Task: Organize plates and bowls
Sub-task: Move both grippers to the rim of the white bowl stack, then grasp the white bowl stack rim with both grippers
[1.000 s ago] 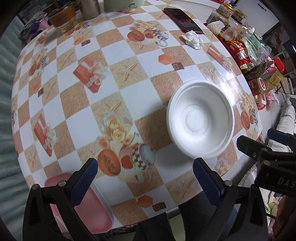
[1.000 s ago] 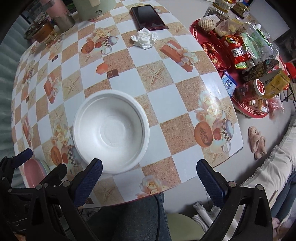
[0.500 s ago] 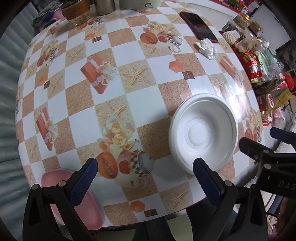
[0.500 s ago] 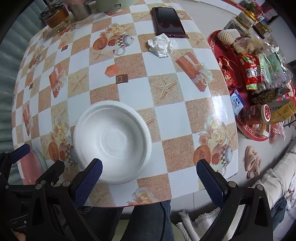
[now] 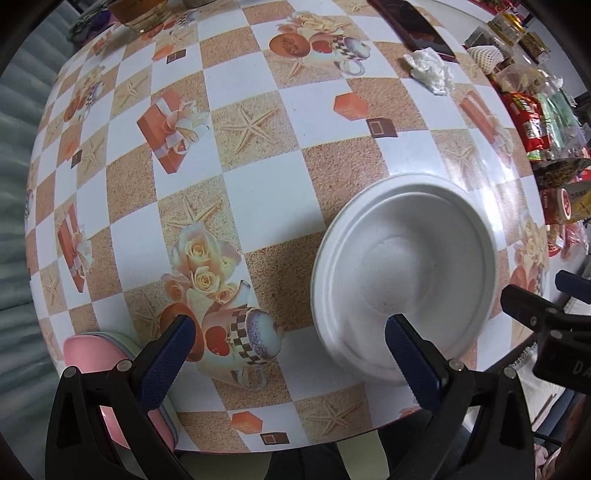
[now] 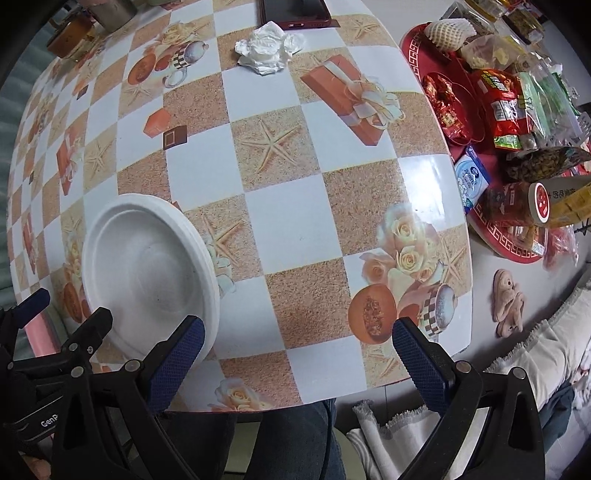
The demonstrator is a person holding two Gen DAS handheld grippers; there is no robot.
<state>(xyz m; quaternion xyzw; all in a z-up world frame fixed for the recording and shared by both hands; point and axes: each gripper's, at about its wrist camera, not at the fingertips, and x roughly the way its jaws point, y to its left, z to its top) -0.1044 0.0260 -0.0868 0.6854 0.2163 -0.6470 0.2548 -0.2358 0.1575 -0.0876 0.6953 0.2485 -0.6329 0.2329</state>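
Note:
A stack of white foam bowls sits near the table's front edge; it also shows in the right wrist view. A pink plate stack lies at the front left corner, partly behind my left finger. My left gripper is open and empty, its right fingertip over the bowl's near rim. My right gripper is open and empty, its left fingertip beside the bowl's right rim.
A crumpled tissue and a dark phone lie at the back. A red tray of snack packets stands right of the table. Jars stand at the far left. The table edge is close.
Both grippers have moved forward and lower toward the table. The white bowl now looks larger and sits right at the fingertips. The bowl itself has not moved.

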